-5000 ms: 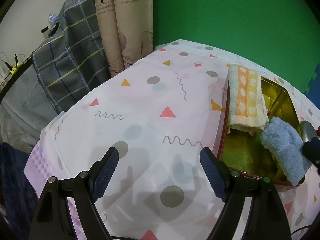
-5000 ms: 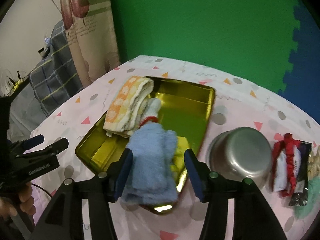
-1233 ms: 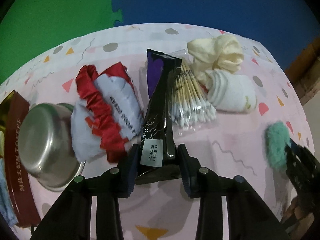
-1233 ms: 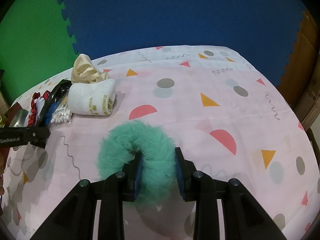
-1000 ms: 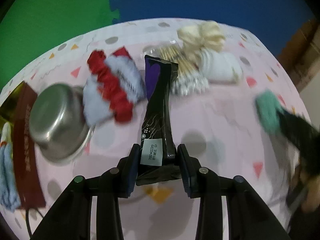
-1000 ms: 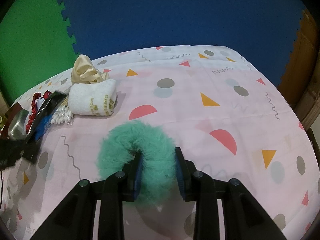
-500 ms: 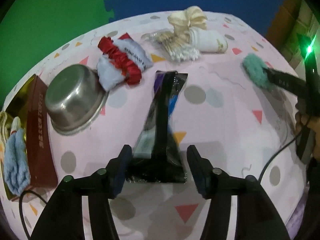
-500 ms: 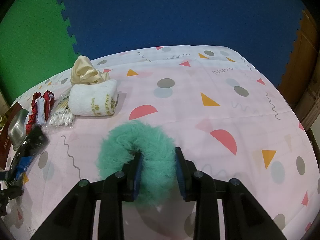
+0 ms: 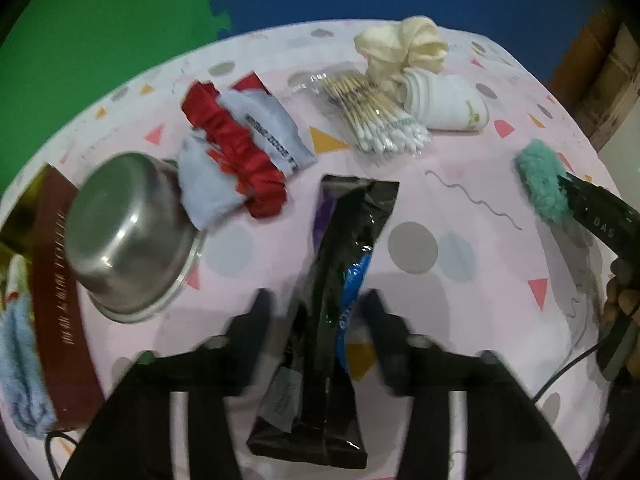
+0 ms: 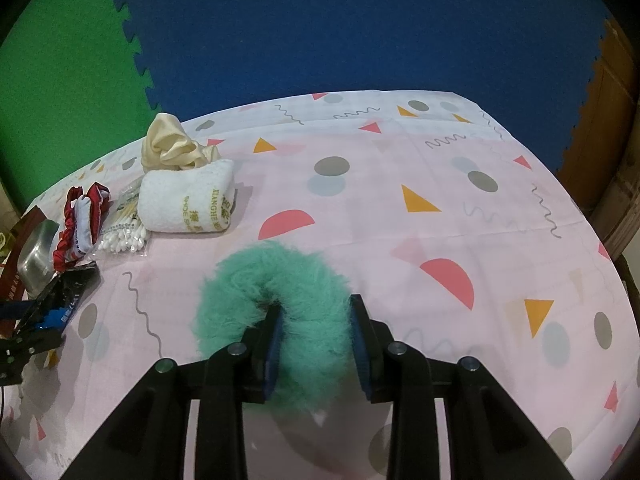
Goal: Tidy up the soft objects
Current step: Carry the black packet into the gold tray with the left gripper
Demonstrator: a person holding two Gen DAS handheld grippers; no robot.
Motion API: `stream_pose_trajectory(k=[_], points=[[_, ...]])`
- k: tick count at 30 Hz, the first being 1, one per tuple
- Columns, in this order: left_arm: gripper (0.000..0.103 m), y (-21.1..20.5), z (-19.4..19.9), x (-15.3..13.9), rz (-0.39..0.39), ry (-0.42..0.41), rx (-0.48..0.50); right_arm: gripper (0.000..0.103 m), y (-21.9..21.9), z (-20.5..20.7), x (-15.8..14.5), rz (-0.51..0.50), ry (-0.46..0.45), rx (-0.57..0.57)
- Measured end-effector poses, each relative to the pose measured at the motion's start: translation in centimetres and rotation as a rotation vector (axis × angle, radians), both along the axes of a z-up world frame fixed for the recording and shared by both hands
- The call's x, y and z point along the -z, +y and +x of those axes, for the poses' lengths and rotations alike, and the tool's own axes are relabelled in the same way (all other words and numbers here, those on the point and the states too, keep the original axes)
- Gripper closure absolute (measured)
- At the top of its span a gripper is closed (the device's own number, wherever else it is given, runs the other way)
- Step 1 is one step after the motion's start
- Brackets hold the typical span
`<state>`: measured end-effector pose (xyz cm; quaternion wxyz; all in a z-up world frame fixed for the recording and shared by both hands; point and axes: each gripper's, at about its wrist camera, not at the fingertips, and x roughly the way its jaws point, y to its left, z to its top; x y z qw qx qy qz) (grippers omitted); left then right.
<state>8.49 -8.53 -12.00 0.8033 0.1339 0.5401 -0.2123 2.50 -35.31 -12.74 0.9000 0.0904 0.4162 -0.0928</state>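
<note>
My right gripper (image 10: 316,344) is shut on a fluffy teal scrunchie (image 10: 276,292), held just above the pink tablecloth; it also shows at the right of the left wrist view (image 9: 542,184). My left gripper (image 9: 316,328) is open, its fingers apart on either side of a black snack packet (image 9: 336,280) that lies flat on the cloth. A red scrunchie on a white sachet (image 9: 236,144), a cream scrunchie (image 9: 404,44) and a rolled white towel (image 9: 448,104) lie beyond. A blue towel (image 9: 20,368) sits in the gold tin (image 9: 52,280) at the far left.
An upturned steel bowl (image 9: 128,232) sits beside the tin. A bag of cotton swabs (image 9: 376,120) lies next to the white towel. The table edge curves close on the right, with a wooden panel (image 10: 604,132) behind. Green and blue foam mats line the wall.
My left gripper carried the black packet away from the pile, set it down on the cloth and opened, now drawing back. My right gripper has stayed still, holding the teal scrunchie.
</note>
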Motion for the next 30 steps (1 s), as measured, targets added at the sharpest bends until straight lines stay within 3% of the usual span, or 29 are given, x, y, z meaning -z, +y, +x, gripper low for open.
stream_pose_trajectory(k=[1, 4, 18, 30], points=[[0.073, 0.0, -0.1, -0.1, -0.006, -0.008, -0.001, 0.072, 0.0, 0.0, 0.0, 0.001, 0.0, 0.0], [0.08, 0.0, -0.3, -0.2, -0.002, -0.007, 0.005, 0.072, -0.2, 0.0, 0.0, 0.004, -0.001, -0.001], [0.08, 2.2, -1.1, -3.3, -0.033, -0.048, -0.07, 0.071, -0.2, 0.0, 0.0, 0.004, -0.001, 0.001], [0.08, 10.7, 0.9, -8.1, -0.03, -0.132, -0.263, 0.071, -0.1, 0.0, 0.1, -0.002, 0.001, 0.002]])
